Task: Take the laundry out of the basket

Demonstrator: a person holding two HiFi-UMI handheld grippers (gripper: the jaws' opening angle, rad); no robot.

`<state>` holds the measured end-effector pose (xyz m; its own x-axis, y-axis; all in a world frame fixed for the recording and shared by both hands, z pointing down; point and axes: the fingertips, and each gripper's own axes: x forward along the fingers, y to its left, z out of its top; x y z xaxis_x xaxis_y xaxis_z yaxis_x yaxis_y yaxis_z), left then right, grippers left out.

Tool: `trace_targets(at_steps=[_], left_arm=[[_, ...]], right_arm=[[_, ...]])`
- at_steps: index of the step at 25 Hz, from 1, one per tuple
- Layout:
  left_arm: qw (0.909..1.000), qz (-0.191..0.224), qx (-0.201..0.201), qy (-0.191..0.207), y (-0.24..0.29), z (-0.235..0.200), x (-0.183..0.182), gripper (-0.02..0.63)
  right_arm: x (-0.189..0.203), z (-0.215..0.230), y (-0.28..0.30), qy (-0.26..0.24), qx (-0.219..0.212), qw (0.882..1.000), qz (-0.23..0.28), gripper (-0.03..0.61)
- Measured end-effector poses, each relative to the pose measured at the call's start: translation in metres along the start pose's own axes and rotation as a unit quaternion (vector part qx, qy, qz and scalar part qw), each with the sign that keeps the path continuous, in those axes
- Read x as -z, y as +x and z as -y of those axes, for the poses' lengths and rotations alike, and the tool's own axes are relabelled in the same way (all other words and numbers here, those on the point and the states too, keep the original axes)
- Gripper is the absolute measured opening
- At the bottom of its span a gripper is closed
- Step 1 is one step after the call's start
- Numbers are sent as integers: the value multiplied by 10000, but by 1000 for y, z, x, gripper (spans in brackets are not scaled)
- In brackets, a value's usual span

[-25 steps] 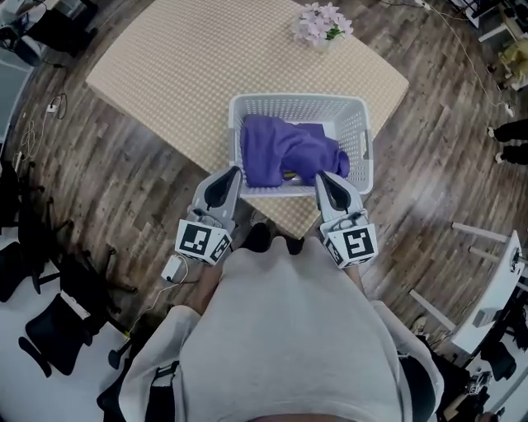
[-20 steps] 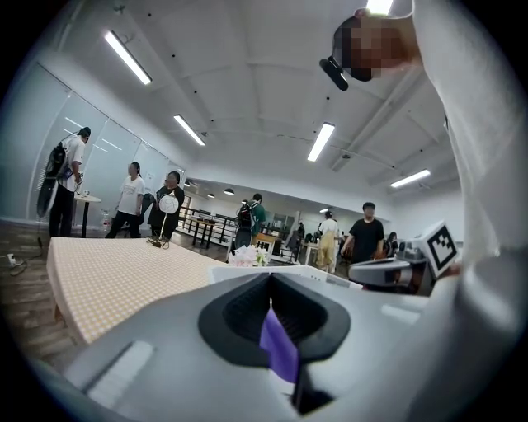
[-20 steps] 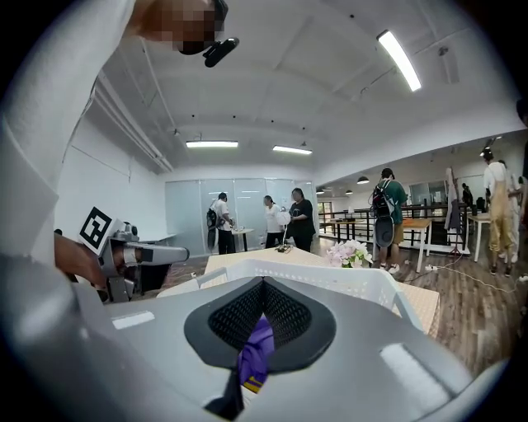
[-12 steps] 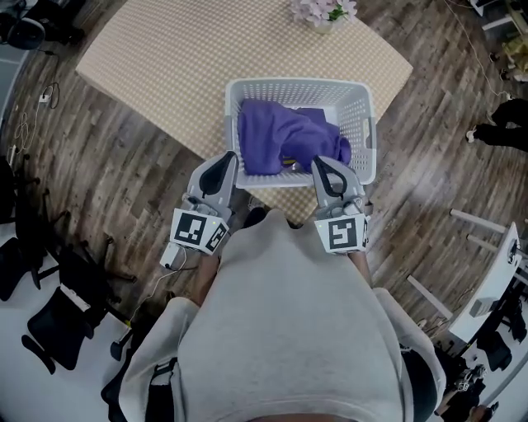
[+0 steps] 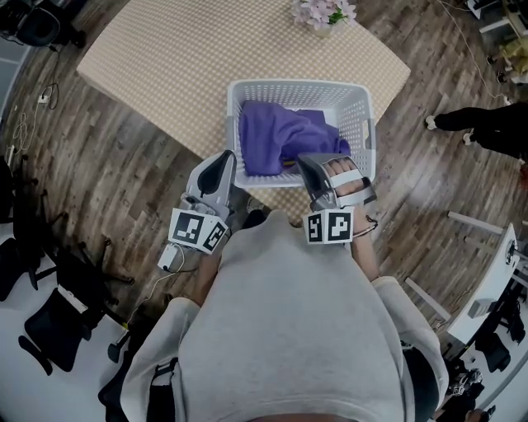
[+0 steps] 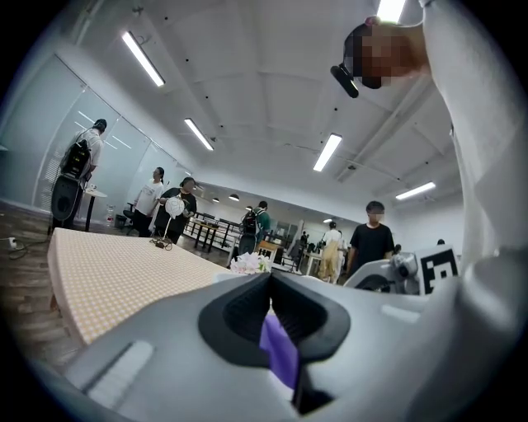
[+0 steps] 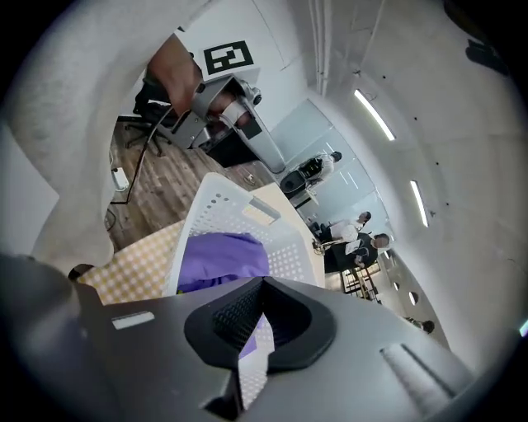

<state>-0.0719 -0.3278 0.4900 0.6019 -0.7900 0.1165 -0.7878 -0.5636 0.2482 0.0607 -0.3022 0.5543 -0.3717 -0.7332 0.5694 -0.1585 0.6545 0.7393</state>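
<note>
A white plastic laundry basket (image 5: 360, 124) stands on the near corner of a table, with purple laundry (image 5: 276, 136) heaped inside. My left gripper (image 5: 223, 157) is shut and empty, its tip just outside the basket's near left corner. My right gripper (image 5: 304, 161) is shut and empty too, rolled onto its side, with its tip over the basket's near rim beside the purple cloth. In the right gripper view the basket (image 7: 216, 206) and the purple laundry (image 7: 221, 257) lie just past the closed jaws. The left gripper view shows a strip of purple laundry (image 6: 279, 350) behind its closed jaws.
The table (image 5: 181, 58) has a beige checked cloth and a pot of pale flowers (image 5: 323, 11) at its far edge. A person's legs (image 5: 478, 124) are on the wooden floor at right. Black chairs (image 5: 49, 330) stand at left, and a white power strip (image 5: 169, 260) lies by my feet.
My right gripper has rolled onto its side and swung left toward the basket's near rim. The left gripper has hardly moved. A person's legs have come into view at right.
</note>
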Motion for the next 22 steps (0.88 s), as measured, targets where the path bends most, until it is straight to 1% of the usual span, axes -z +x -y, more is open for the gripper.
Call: trace_targets(at_steps=[5,7,8,9,10,11,12,14,15,16,17,18,19,21,22], left_arm=[[10000,25,-68,-47,-4,-5,0,10],[9999,41,-85,-64,-6,-6,0,11],[9999,54,-93,-68,-6,-6,-1,11],[9999,70,-100,-72,-6,-7,-2,9],[9999,87,-106,-75,-6,-7,-3,11],[9999,105,-107,-75,-6,-8,-4,11],[9998,123,-106,-74,-6,-8,-5,11],[9998,149,-110,-68,-6,-8,-6,10],[9998,158,-118,-68,-5,-8,-6,10],[9998,165,-130,-73,-5,-8,-7,10],[9997,170,-146,-80,-6,-9,-7,10],[9997,175,-165,-88,-7,-9,-7,9],[9996,177,-185,-94,-8,-9,-7,10],[9995,173,-234,-98,-11,-11,-7,10],[9995,169,-261,-98,-12,-11,-7,10]], right_arm=[[7,-8,11,232,-500,9985,-75,0],[7,-10,14,456,-715,9964,-53,2],[8,-12,16,603,-874,9943,-68,37],[10,-15,20,738,-1052,9916,-118,229],[13,-16,25,835,-1212,9889,-188,264],[17,-16,30,875,-1344,9867,-264,315],[23,-17,37,861,-1471,9848,-348,384],[34,-19,51,755,-1724,9808,-509,476],[39,-20,59,714,-1843,9787,-559,488],[44,-23,66,703,-1974,9760,-598,514],[48,-26,72,728,-2117,9725,-635,523],[51,-31,78,787,-2269,9684,-669,531],[54,-37,84,867,-2424,9637,-706,562],[59,-47,94,1005,-2700,9543,-793,594],[61,-50,100,1020,-2802,9508,-844,597]])
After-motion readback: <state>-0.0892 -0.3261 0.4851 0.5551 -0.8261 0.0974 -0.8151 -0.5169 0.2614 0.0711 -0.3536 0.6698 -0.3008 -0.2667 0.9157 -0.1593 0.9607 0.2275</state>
